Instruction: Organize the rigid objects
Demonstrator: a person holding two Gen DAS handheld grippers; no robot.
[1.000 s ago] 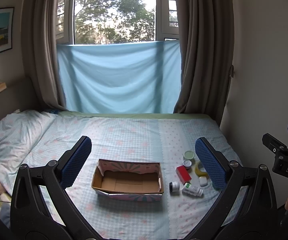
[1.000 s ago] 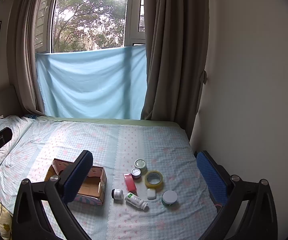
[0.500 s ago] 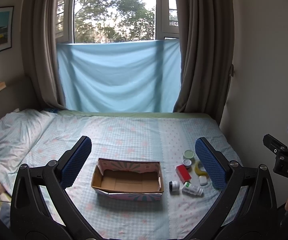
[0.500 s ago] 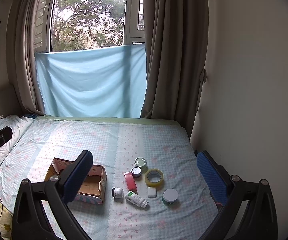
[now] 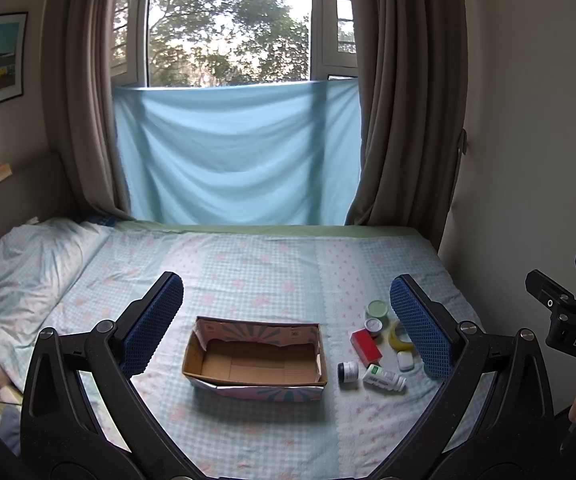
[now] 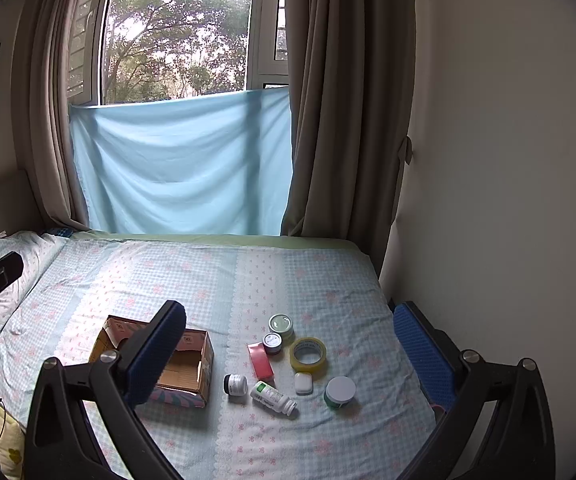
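Observation:
An open, empty cardboard box lies on the bed. To its right sit small items: a red box, a yellow tape roll, a white bottle on its side, a dark jar with a white lid, a white-lidded green tub, a small white case, a green tin and a small tin. My left gripper is open and empty, high above the box. My right gripper is open and empty, high above the items.
The bed has a checked blue sheet and a pillow at the left. A wall runs along the right side. Curtains and a blue cloth hang at the far window.
Both views are almost unchanged; the right wrist view has drifted very slightly. Nothing on the bed has moved.

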